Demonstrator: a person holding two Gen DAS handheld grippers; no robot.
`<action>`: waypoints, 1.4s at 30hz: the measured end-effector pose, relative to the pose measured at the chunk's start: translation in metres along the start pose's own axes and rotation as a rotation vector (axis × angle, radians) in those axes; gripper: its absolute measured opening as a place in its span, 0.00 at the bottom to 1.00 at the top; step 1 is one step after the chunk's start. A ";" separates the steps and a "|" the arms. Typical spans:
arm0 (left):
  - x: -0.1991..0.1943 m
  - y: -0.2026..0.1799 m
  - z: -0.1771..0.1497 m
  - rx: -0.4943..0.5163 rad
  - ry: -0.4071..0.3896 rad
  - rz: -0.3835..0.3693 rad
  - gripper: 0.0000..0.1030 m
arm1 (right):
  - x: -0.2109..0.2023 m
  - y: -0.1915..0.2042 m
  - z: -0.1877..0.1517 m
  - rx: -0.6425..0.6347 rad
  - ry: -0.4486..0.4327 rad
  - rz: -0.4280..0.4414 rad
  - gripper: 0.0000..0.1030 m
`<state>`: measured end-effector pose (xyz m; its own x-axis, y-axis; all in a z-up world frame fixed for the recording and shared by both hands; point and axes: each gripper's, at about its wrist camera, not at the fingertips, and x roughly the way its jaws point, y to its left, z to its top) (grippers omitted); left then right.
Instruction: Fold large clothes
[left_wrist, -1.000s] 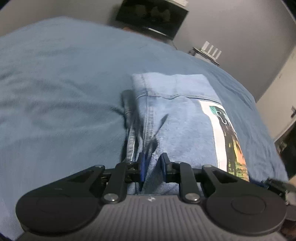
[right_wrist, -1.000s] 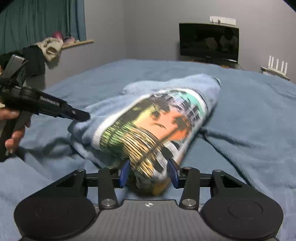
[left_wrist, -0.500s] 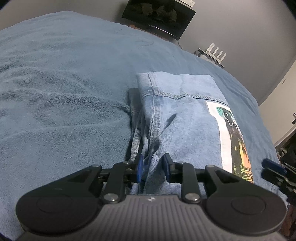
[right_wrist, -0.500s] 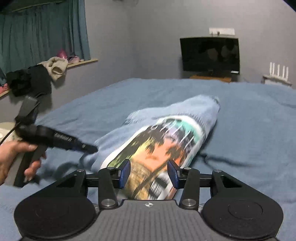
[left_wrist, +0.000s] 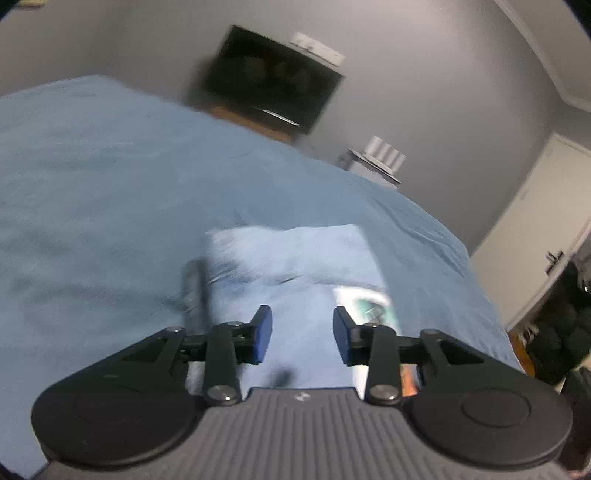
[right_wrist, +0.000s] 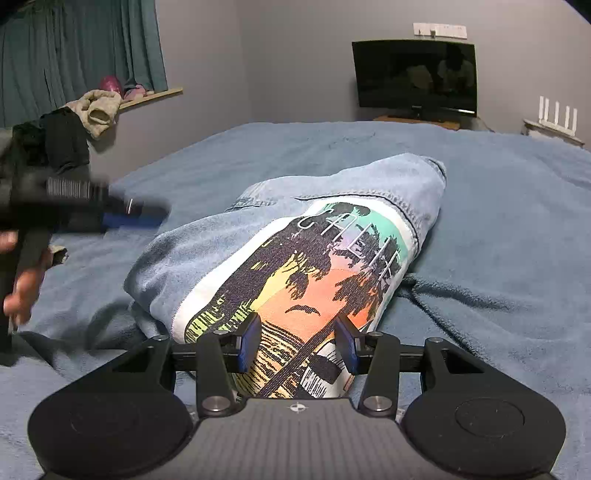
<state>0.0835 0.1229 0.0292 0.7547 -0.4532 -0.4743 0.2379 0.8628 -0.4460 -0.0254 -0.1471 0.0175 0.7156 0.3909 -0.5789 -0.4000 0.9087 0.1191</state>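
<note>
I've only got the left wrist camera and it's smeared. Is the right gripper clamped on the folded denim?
Observer: It doesn't look so. The right gripper has its jaws apart over the printed end of the folded denim garment, and the pads don't seem to pinch cloth.
Operator: Where's my left gripper relative to it?
Observer: The left gripper is in the air by the garment's left edge, jaws opening, gripping nothing.
Operator: Is the bedding flat there?
Observer: No, the blue blanket is rucked into a ridge along the garment's right side.
</note>
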 end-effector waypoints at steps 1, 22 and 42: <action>0.009 -0.009 0.004 0.021 0.009 0.012 0.33 | 0.000 0.000 0.000 -0.001 0.001 0.000 0.46; 0.064 -0.006 -0.034 0.137 0.188 0.041 0.37 | 0.101 -0.046 0.113 0.005 -0.197 -0.199 0.65; 0.031 0.034 -0.018 -0.015 0.091 -0.117 0.61 | 0.141 -0.120 0.104 0.276 -0.111 -0.155 0.90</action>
<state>0.1043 0.1345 -0.0141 0.6638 -0.5692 -0.4852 0.3111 0.8000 -0.5130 0.1831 -0.1855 0.0054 0.8199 0.2444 -0.5177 -0.1220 0.9581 0.2590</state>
